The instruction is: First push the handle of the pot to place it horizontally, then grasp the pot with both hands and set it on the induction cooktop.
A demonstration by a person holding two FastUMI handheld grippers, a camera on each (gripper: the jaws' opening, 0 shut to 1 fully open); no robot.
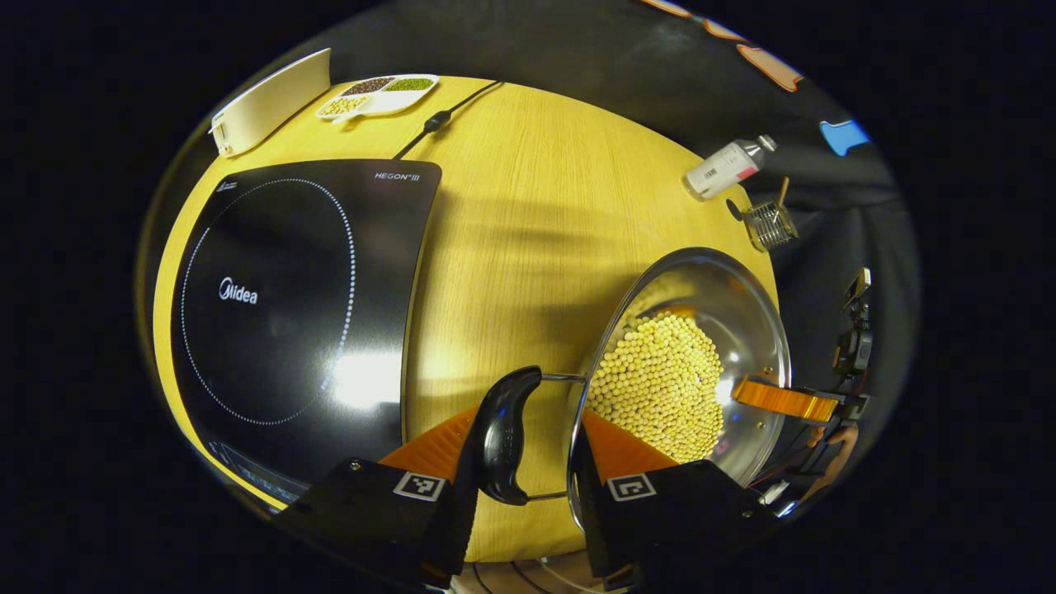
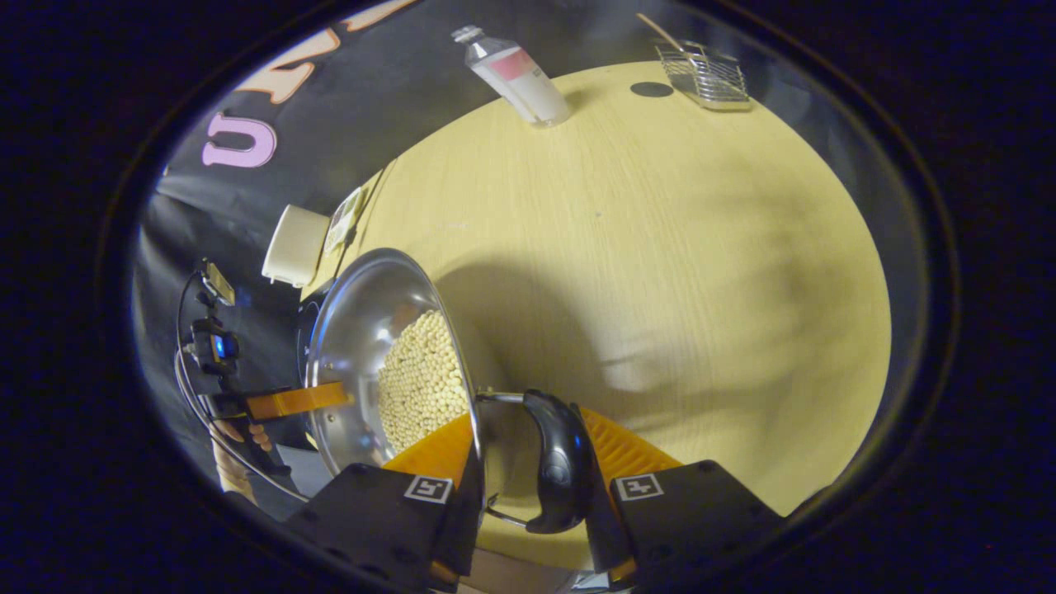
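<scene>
A steel pot [image 1: 742, 330] holding pale round beans [image 1: 660, 384] sits right of the black induction cooktop [image 1: 289, 305] on the yellow table. My left gripper [image 1: 528, 429] is shut across the pot's near black handle [image 1: 503, 437] and rim, one finger outside the handle and one inside the wall. In the right gripper view, my right gripper [image 2: 528, 433] is shut the same way on the opposite black handle [image 2: 561, 470] of the pot [image 2: 363, 330]. Each view shows the other gripper's finger at the far rim. I cannot tell whether the pot's base touches the table.
At the table's far edge stand a white box [image 1: 272, 99], a divided dish of beans [image 1: 379, 95] and the cooktop's cord [image 1: 437, 122]. A bottle [image 1: 726, 167] and a wire basket [image 1: 769, 224] are beyond the pot. A hand [image 2: 239, 462] holds the far gripper.
</scene>
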